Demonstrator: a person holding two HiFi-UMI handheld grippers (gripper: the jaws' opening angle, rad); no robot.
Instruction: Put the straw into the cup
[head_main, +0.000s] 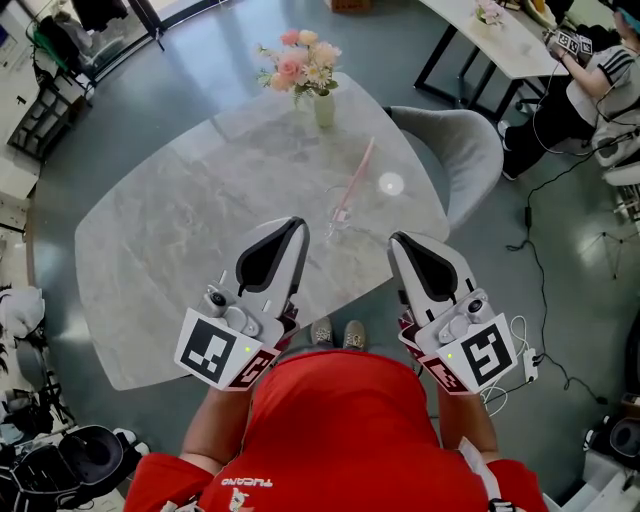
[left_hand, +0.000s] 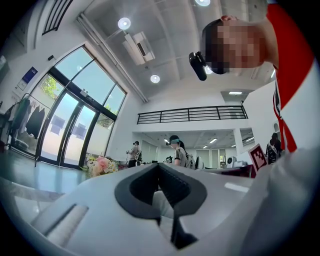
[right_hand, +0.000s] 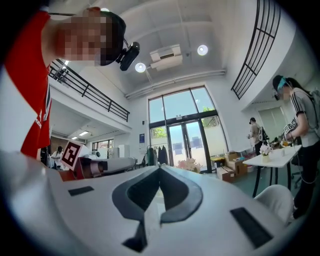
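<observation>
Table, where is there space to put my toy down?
The whole left side of the grey marble table is bare, from the pale vase of pink flowers down to the left gripper. It's crowded on the right, around the clear cup, the pink straw and the small white round thing.
</observation>
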